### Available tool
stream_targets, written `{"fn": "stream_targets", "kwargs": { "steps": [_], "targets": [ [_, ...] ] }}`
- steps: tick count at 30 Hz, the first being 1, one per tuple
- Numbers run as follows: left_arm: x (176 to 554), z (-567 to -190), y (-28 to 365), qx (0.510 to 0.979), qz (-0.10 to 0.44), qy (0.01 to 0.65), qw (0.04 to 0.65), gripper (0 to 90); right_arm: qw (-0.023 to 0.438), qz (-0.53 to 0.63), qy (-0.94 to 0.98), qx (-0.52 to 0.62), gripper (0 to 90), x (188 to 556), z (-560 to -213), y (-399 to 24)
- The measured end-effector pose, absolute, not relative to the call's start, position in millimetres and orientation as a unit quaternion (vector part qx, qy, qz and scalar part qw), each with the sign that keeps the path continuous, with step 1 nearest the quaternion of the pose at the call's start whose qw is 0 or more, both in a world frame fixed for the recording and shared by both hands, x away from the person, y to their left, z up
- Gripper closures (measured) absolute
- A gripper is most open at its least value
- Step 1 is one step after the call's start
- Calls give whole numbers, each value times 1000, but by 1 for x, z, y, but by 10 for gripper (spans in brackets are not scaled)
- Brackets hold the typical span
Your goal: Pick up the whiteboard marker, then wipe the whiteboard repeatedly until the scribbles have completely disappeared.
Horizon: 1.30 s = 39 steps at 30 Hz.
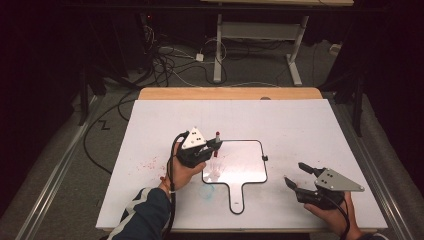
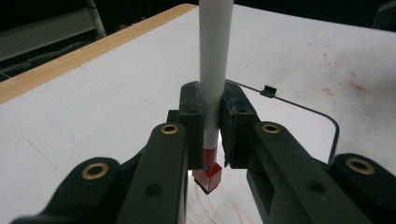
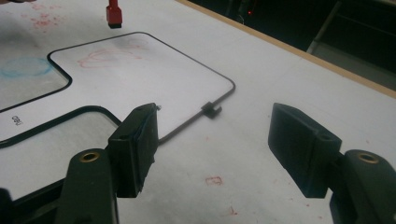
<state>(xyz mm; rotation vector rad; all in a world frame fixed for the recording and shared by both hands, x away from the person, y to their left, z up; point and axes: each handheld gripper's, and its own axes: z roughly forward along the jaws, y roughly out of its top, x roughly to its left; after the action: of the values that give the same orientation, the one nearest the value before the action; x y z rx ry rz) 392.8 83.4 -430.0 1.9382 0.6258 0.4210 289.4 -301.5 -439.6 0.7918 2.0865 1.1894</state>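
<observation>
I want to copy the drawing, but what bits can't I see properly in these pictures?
- Red scribbles on the whiteboard: too faint and small in the high view.
- Same scribbles, left gripper view: the left gripper and its jaws cover most.
- Marker: top cut off by the left gripper view's edge.
- Blue smudge: blurred, shape unclear.

A: What sort of place is this?
B: Lab or test room. Dark curtained surround, grey carpet floor [image 1: 60, 145], loose cables [image 1: 165, 60] tangled at upper left of the high view.
A: Anything else?
B: White-topped work table [image 1: 300, 130] with a wood edge, mid-frame, red ink specks on it. Height-adjustable desk frame [image 1: 260, 35] at top centre. Metal rail [image 1: 55, 170] down the left side. Reads as a recording rig setup.
</observation>
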Motion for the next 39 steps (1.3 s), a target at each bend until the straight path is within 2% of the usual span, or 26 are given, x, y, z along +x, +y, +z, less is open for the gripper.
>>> {"fn": "stream_targets", "kwargs": {
  "steps": [8,10,12,15,22,24,27,30,39],
  "targets": [
    [423,-440,81,796,173,275,511,784,295,447,790,299,335,295,-442,-297],
    [431,-444,78,795,169,260,522,784,296,437,797,293,334,296,-444,-294],
    [435,-449,72,805,181,256,503,784,291,437,800,292,336,297,-444,-292],
    [438,-459,66,812,170,263,493,784,287,439,801,288,338,298,-445,-289],
    [438,-458,63,822,185,238,482,786,284,435,809,274,338,293,-446,-288],
    [439,-458,71,823,205,250,467,786,285,438,807,275,337,292,-446,-290],
    [444,-462,87,801,184,289,490,786,289,436,806,276,337,291,-445,-291],
    [443,-462,88,800,185,292,491,787,289,436,806,276,337,290,-445,-292],
    [423,-464,54,811,160,240,509,787,289,434,809,271,335,290,-444,-289]
  ]
}}
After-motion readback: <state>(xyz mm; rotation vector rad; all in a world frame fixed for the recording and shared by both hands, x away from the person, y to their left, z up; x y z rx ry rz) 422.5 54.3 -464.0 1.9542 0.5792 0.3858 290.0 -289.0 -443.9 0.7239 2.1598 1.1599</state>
